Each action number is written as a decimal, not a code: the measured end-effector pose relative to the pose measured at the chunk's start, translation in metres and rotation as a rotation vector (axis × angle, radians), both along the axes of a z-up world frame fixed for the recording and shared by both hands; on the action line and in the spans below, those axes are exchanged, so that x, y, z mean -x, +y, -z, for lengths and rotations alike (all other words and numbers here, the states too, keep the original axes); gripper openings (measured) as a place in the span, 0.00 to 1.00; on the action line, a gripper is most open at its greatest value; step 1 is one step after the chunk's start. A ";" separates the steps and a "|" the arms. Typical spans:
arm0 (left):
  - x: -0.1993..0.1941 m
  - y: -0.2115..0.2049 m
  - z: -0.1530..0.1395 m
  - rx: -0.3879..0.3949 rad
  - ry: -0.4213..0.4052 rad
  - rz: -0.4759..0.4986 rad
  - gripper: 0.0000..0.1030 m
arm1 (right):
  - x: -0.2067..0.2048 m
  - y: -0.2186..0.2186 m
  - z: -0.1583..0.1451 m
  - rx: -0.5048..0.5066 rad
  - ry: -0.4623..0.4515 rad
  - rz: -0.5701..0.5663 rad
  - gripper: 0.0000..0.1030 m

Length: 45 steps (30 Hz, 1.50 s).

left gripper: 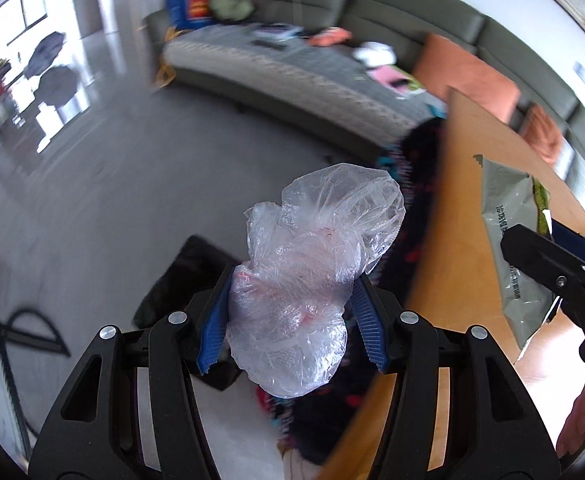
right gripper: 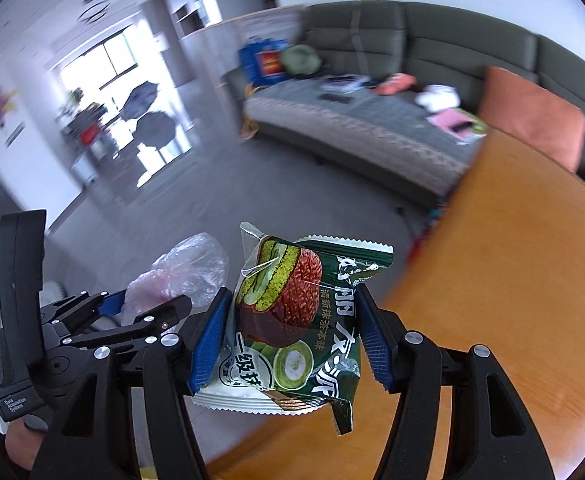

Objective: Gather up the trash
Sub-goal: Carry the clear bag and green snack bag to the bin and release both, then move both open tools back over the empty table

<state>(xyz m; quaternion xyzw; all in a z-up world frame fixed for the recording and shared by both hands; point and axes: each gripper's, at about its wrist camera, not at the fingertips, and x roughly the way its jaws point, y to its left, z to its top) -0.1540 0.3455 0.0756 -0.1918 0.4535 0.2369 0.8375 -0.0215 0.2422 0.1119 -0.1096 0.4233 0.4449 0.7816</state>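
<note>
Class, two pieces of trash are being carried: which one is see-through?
The crumpled plastic bag in the left gripper is see-through; the snack wrapper in the right gripper is opaque, printed green.

Beyond and above the jaws runs a long grey-green upholstered sofa (right gripper: 432,40) with a grey quilted seat cover (right gripper: 356,128). On that seat, far ahead of the jaws, lie a blue-and-red printed bag (right gripper: 262,60), a rounded green bundle (right gripper: 300,60), a salmon-pink cloth (right gripper: 396,82), a white crumpled cloth (right gripper: 438,98) and a pink flat item (right gripper: 450,120); all are blurred. To the right of the jaws spreads an orange-brown wooden tabletop (right gripper: 512,280), with a rust-orange cushion (right gripper: 532,114) behind its far edge. Left of the jaws, well apart, two open dark grey umbrellas (right gripper: 148,116) sit before a bright window (right gripper: 108,56). Grey floor (left gripper: 112,200) fills the space between. Under the left view's jaws lies a dark patterned fabric (left gripper: 412,200) beside the table edge
</note>
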 end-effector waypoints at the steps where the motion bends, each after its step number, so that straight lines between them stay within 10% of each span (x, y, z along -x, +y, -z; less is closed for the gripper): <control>1: 0.012 0.012 0.004 0.003 0.012 -0.032 0.54 | 0.006 0.011 0.001 0.004 0.003 -0.019 0.61; 10: 0.068 0.085 0.028 0.027 0.085 -0.222 0.54 | 0.047 0.120 0.020 0.044 0.055 -0.157 0.63; 12: 0.075 0.099 0.033 0.028 0.106 -0.250 0.71 | 0.051 0.140 0.023 0.057 0.078 -0.173 0.74; 13: 0.076 0.106 0.038 0.021 0.146 -0.271 0.95 | 0.057 0.145 0.022 0.054 0.068 -0.169 0.77; 19: 0.081 0.121 0.043 0.003 0.177 -0.319 0.94 | 0.071 0.168 0.015 0.044 0.011 -0.204 0.77; 45: 0.009 0.060 0.013 -0.017 0.118 -0.131 0.94 | -0.007 0.049 -0.023 -0.037 -0.014 0.006 0.81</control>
